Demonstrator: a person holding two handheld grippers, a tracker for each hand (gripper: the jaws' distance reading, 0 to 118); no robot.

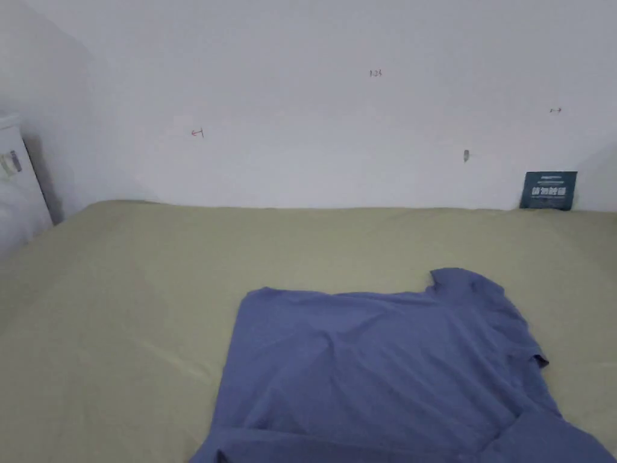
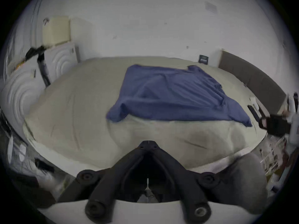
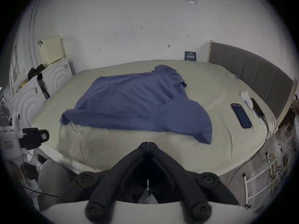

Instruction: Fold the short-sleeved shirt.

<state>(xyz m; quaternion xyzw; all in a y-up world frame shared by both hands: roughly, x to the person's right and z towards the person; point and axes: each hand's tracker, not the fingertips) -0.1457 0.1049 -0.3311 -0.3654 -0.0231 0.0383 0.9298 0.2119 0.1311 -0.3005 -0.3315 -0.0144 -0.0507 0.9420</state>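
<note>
Blue short-sleeved shirt (image 1: 385,368): lay spread and rumpled on your bed (image 1: 120,337), near its front edge; lower hem cut off at the bottom of the head view. Left hand-held gripper (image 2: 148,142): clenched, jaws meeting tip to tip, grasping nothing, held off the bed's front edge. Right hand-held gripper (image 3: 148,143): likewise clenched and empty. Phone (image 3: 241,115): lay right of the shirt, well apart. Gripper views were blurred at their edges.

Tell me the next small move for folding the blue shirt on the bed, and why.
Probably bring both grippers forward to the shirt's near edge. The left gripper and right gripper are shut, hold nothing, and sit short of the bed, while the shirt lies spread out and wrinkled.
</note>
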